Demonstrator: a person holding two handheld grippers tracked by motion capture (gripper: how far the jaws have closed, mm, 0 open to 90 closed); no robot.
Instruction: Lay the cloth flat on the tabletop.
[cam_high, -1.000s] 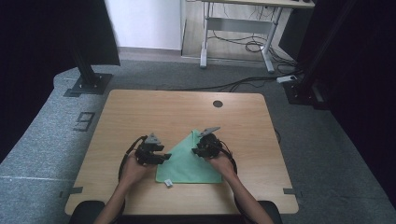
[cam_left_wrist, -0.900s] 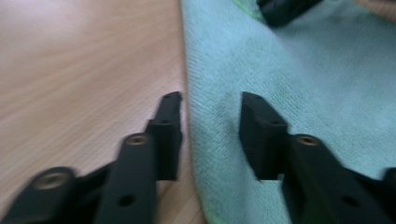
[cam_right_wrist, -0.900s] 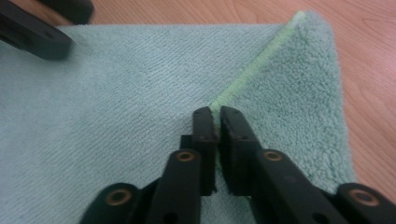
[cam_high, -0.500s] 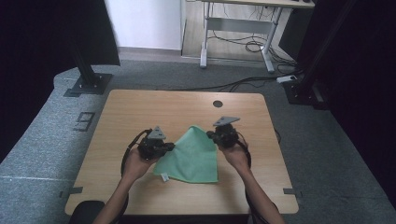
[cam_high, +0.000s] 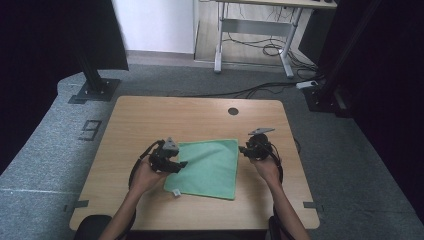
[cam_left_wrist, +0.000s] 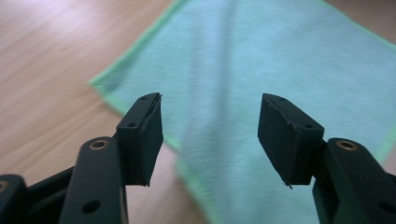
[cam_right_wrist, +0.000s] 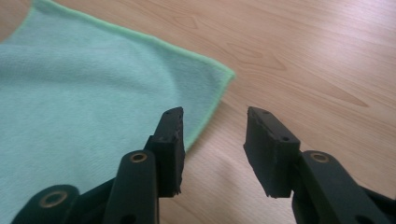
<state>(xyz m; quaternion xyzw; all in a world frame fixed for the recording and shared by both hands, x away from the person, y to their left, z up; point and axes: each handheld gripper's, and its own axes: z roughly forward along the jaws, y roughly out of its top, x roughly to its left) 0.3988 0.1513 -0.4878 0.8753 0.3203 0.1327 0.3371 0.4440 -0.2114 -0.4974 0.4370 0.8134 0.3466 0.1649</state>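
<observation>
A green cloth (cam_high: 209, 166) lies spread flat near the front edge of the wooden surface (cam_high: 150, 120). The left gripper (cam_left_wrist: 210, 123) and right gripper (cam_right_wrist: 214, 133) flank its far corners, jaws spread and empty. Spreading seems finished; the next move probably calls for pinching a corner or withdrawing.

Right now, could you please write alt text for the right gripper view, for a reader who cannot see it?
The right gripper hangs open above the right edge of a green cloth that lies flat on a wooden table. Its two black jaws rise from the bottom, holding nothing. One corner of the cloth points out just beyond them.
</observation>
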